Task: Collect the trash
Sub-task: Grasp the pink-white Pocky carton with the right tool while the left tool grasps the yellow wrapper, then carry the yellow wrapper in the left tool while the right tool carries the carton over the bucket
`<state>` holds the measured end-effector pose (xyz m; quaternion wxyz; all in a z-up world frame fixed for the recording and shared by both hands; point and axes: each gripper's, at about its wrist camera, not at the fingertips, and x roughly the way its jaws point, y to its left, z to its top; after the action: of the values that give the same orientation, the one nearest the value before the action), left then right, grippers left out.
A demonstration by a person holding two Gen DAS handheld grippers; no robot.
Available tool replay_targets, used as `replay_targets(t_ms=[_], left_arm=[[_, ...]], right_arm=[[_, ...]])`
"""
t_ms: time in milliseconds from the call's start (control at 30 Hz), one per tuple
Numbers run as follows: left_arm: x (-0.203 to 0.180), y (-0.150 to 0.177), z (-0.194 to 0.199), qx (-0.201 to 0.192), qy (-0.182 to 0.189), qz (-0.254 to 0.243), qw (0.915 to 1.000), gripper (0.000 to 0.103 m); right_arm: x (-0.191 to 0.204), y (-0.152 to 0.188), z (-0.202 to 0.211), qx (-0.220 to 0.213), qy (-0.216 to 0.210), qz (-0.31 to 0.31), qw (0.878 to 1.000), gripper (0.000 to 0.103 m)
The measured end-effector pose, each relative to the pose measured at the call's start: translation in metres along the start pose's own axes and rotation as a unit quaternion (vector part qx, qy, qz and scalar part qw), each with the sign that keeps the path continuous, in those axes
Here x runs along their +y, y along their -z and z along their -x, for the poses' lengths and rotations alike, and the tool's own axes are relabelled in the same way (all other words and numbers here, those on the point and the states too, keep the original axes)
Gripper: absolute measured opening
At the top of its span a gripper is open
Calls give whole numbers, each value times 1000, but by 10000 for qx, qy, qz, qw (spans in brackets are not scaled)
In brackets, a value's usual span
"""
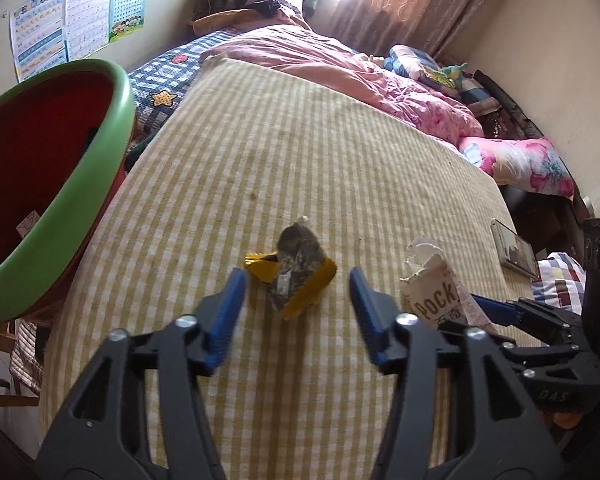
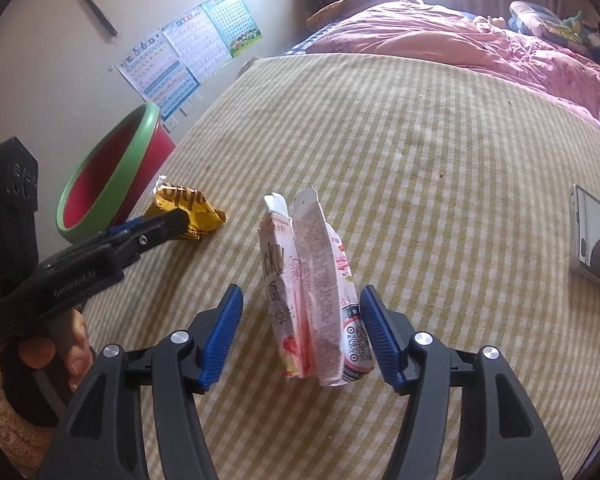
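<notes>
Two gripper cams over a bed with a yellow-and-white striped sheet (image 1: pixel 300 152), and each one catches stuff the other misses.

The left wrist view has the left gripper (image 1: pixel 298 276) with its blue jaws spread about halfway, nothing pinched. A crumpled yellow snack wrapper (image 1: pixel 296 276) with a clear-grey bit of plastic on top lies on the sheet just past the tips, lined up with the gap but not touched by either pad. This view also shows the bin up close: a green-rimmed red bin (image 1: pixel 60 184) at the left edge of the bed, with a scrap of paper down inside it.

The right wrist view has the right gripper (image 2: pixel 302 292) roughly half open too. The torn pink-and-white Pocky box (image 2: pixel 320 300) stands upright between its jaws; the right pad sits right against the box's lower edge, the left pad is clearly apart, so it's not clamped. From here the left gripper shows from the side, reaching over the wrapper, plus the fingers (image 2: pixel 78 336) of the hand that holds it, which the other cam never shows.

A phone (image 2: pixel 594 240) lies near the right edge of the sheet.
</notes>
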<state>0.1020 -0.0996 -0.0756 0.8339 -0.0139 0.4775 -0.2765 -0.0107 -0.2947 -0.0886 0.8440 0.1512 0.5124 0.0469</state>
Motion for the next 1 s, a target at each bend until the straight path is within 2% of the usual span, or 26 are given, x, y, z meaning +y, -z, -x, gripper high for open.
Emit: replay_targets(t_ms=[67,233,333,467,500,600,667,700,800,933,1000], left_arm=[[-4,1,-2,-36,-23,-74,10000,63],[-14,-4,-10,-253,-171,-315,9990,75],[-13,-5,-13,-263,-219,-429,9985,76],[-9,-8,-22,29,-126,-266,9996,75],[-8,-8,-25,115,-143,-206,9996,74],[-7,-7,-24,129,-296,-230,9992,58],[-6,-6,-23,132,-356,-252,9990,39],[-4,-5,-22,123,-359,-230,9990,36],[0,-3,-13,-17,-386,-122,9992,34],[-4,-1,2,-189,-414,-239,9987,34],[-9,0,10,-251,-397,-342,9983,34]], right_arm=[[-1,-1,2,-34,-20,-44,10000,60],[-5,-1,4,-87,-75,-180,9998,60],[-6,0,4,-100,-110,-239,9996,60],[-7,1,1,-88,-135,-285,9995,60],[-6,1,1,-84,-139,-289,9994,60],[-6,1,-2,-76,-133,-288,9995,60],[-6,1,-4,-68,-126,-294,9995,60],[-6,1,-5,-69,-118,-299,9995,60],[-6,1,-8,-71,-99,-313,9994,59],[-3,2,-12,-49,-37,-263,9996,41],[-3,2,-12,-54,-105,-299,9995,38]])
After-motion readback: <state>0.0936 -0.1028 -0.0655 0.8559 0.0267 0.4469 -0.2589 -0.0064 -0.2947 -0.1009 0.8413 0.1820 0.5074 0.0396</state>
